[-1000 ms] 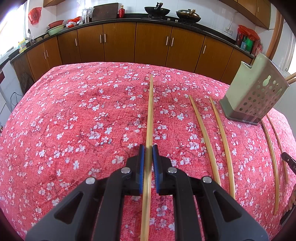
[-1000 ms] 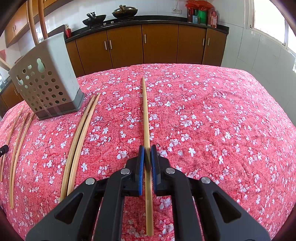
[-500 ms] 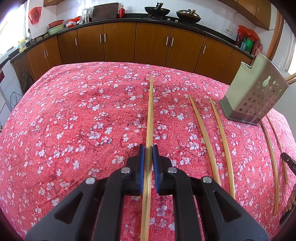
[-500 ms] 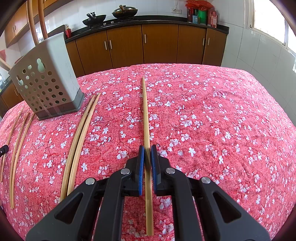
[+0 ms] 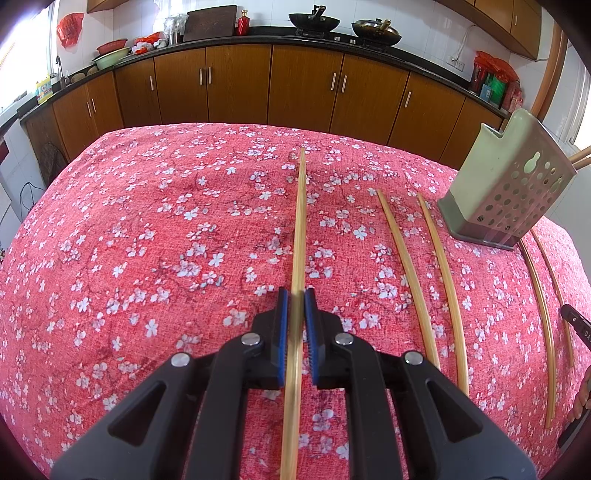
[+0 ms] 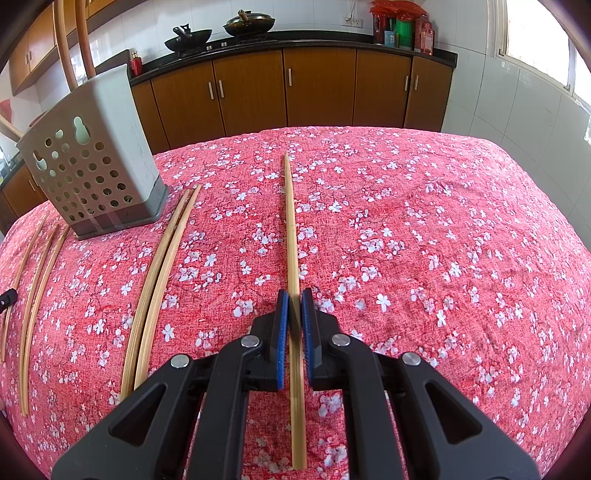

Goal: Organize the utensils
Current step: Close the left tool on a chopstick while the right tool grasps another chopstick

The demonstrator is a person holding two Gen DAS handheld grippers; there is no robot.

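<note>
Left wrist: left gripper (image 5: 295, 295) jaws pinching pale bamboo chopstick (image 5: 300, 221) | right gripper (image 6: 291, 295) jaws likewise pinching one

Chopsticks (image 6: 159, 273) on cloth (image 6: 443, 240): six.
Three left of holder (image 6: 96, 162), two just right of holder, one chopstick (image 6: 291, 236) further right.
Holder: one. Sticks poke out of its top, count not clear.
Grippers: two, left gripper (image 5: 295, 299) and right gripper (image 6: 291, 297).
Woks behind holder, on counter: two, one open (image 6: 188, 37), one with lid (image 6: 249, 22).
Red bottle (image 6: 136, 63) behind holder: one.
</note>
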